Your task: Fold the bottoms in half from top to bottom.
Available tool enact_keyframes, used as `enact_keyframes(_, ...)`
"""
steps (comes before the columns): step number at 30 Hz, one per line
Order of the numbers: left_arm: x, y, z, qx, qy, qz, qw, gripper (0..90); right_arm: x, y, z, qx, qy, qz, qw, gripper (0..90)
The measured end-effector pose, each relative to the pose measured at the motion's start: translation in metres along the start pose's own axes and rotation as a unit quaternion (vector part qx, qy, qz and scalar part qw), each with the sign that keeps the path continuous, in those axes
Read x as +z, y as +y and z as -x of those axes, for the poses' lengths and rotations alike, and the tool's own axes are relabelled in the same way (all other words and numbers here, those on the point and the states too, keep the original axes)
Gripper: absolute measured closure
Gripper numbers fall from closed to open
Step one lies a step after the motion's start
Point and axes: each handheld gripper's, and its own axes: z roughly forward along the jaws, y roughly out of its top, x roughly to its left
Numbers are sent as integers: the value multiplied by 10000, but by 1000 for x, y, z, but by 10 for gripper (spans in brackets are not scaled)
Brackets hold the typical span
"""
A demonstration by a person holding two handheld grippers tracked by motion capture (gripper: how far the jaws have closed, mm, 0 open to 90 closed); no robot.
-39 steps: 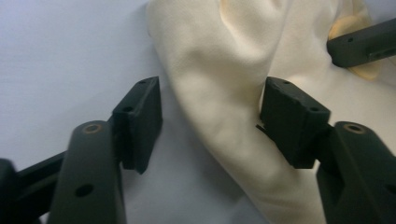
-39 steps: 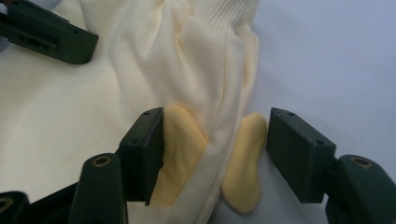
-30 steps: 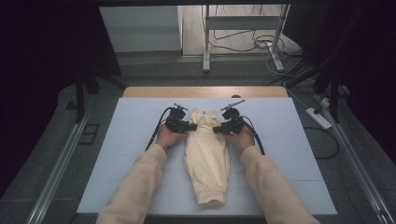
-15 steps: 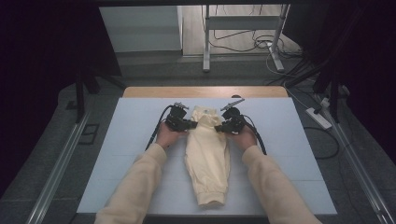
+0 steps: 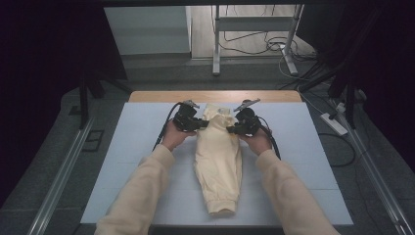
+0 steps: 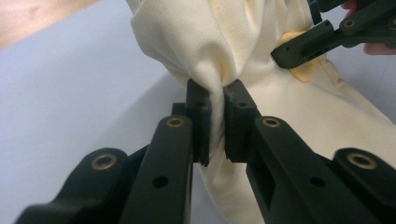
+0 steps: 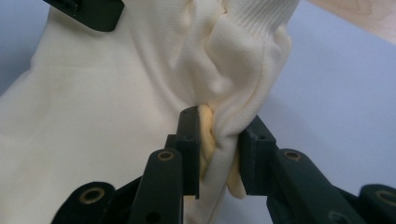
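pale blue table mat carries one cream cotton garment; two black grippers, left gripper and right gripper, each clamp bunched fabric at its far end, between them.

The cream sweatshirt is a soft, pale-yellow knit garment, folded lengthwise into a long narrow bundle. Its upper end hangs between the left gripper and the right gripper, and its body runs from there toward the person, ending in a ribbed cuff or hem at the near end. On the left gripper's side, a thin pinch of smooth fabric is clamped between the jaws, with cloth bulging above them and draping below. On the right gripper's side, a thicker, crumpled wad fills the jaws, showing a fleecy yellow inner face, with a ribbed band bunched just beyond the jaw tips.
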Motion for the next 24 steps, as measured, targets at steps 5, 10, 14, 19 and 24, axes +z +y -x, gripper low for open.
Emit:
enact_keyframes(5, -7, 7, 1, 34, 49, 94, 9999, 818, -9, 7, 1, 3, -52, 156, 9999, 724)
enact_keyframes(10, -15, 20, 0, 117, 111, 154, 9998, 820, -17, 17, 2, -59, -156, 209, 9996, 726)
enact_keyframes(14, -29, 33, 2, 209, 121, 372, 9990, 820, -32, 31, 2, -97, -258, 466, 9985, 726)
enact_keyframes(19, -29, 31, 4, 274, 135, 309, 9991, 820, -35, 32, 1, -147, -274, 459, 9985, 726)
enact_keyframes(24, -32, 35, 1, 313, 228, 359, 9986, 823, -35, 34, -1, -148, -299, 465, 9984, 726)
